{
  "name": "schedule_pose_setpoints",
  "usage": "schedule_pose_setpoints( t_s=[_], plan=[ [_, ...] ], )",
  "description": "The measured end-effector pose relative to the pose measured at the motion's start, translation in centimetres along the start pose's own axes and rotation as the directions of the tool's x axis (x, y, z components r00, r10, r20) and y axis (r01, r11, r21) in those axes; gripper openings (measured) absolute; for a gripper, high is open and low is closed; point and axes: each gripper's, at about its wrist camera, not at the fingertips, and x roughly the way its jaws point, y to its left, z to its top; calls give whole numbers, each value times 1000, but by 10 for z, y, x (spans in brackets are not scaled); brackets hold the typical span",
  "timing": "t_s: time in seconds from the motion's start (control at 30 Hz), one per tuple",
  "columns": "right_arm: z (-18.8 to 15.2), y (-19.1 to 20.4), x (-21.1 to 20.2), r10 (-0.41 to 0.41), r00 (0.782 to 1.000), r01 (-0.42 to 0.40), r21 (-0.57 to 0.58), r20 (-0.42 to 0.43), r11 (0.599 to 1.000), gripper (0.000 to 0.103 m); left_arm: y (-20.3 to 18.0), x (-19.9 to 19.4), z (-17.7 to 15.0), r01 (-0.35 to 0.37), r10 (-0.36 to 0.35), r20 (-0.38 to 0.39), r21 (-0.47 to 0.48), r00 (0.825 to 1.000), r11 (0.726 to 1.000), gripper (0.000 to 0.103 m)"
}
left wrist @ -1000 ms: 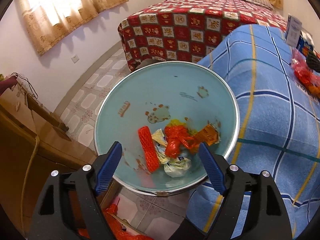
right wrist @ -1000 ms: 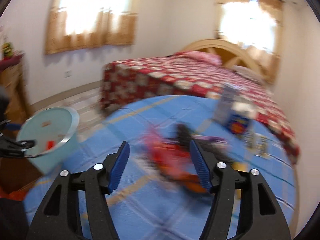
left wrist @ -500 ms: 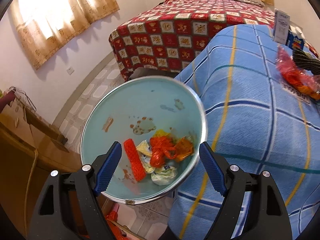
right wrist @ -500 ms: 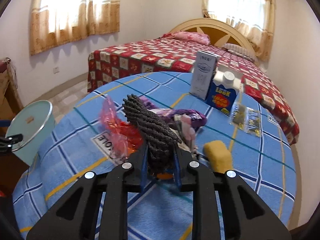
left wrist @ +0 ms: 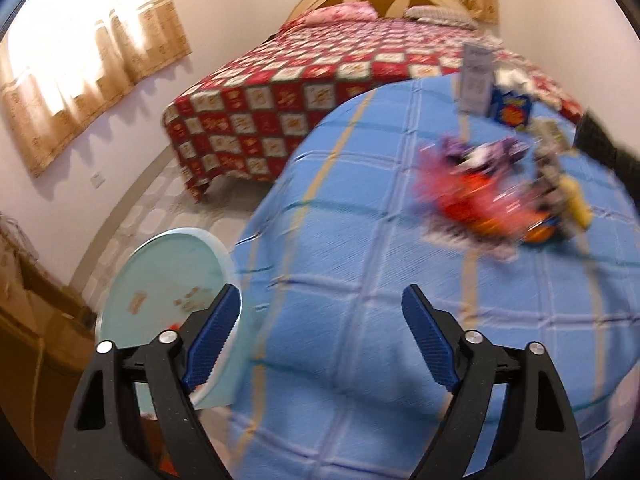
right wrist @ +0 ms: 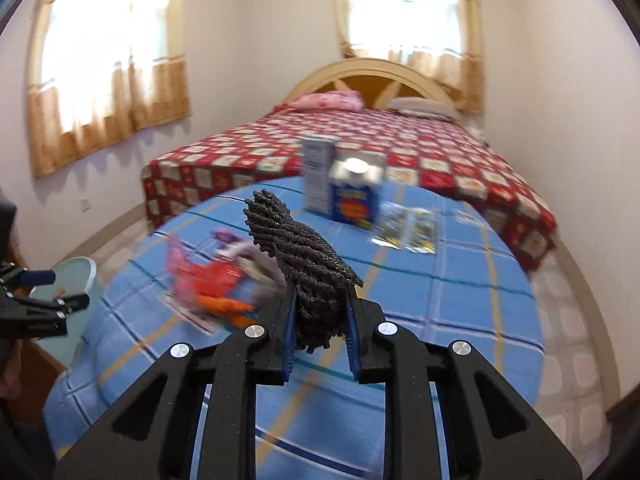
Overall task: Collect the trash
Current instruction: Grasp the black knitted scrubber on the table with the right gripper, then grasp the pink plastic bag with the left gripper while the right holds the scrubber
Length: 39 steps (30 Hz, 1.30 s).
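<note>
Mid-way through clearing litter off a round surface [right wrist: 420, 292] draped in a blue checked cloth, with a red quilted bed [right wrist: 400, 148] behind at 12 o'clock

Right hand-held gripper [right wrist: 321, 328]: clamped tight on a black, knobbly, crumpled piece of trash [right wrist: 300, 264], lifted clear of the cloth and not yet dropped in the bin

Left hand-held gripper [left wrist: 322, 340]: jaws spread wide and opening further, nothing between them, hovering over the near edge of the cloth

Pale blue bin [left wrist: 168, 280] at 8 o'clock in the left wrist view, down beside the cloth's edge; a speck of red visible inside, rest of the contents hidden by the left jaw

Still to collect: a blurred heap of red, orange and purple wrappers [left wrist: 480, 196] at 2 o'clock in the left view, just behind the black piece in the right view

Also on the cloth, at the far side: an upright white carton [right wrist: 318, 174], a blue box [right wrist: 354, 196] and flat clear packets [right wrist: 408, 228]; trash or not, impossible to tell

Judged progress: some trash binned, one piece in hand, the heap remaining
</note>
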Motion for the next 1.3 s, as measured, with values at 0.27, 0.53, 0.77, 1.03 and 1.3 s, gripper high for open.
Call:
schedule_pose_setpoints(
  t_s=[0.27, 0.53, 0.77, 1.03, 1.3],
  plan=[
    [-28, -59, -11, -67, 998, 68, 102, -19, 992, 22, -91, 5, 30, 63, -64, 31, 57, 997, 996, 92],
    [-42, -69, -11, -38, 999, 39, 126, -16, 991, 22, -81, 38, 20, -8, 12, -46, 87, 999, 996, 93],
    [-47, -64, -8, -22, 1000, 24, 123, -19, 992, 22, 0, 48, 3, -134, 137, -96, 35, 986, 990, 93],
    [-48, -58, -7, -34, 999, 36, 111, -19, 993, 22, 10, 20, -1, -101, 100, -54, -29, 994, 994, 93],
    [-50, -66, -8, -49, 999, 51, 124, -17, 991, 22, -32, 29, 17, -34, 32, -48, -40, 998, 999, 92]
  ],
)
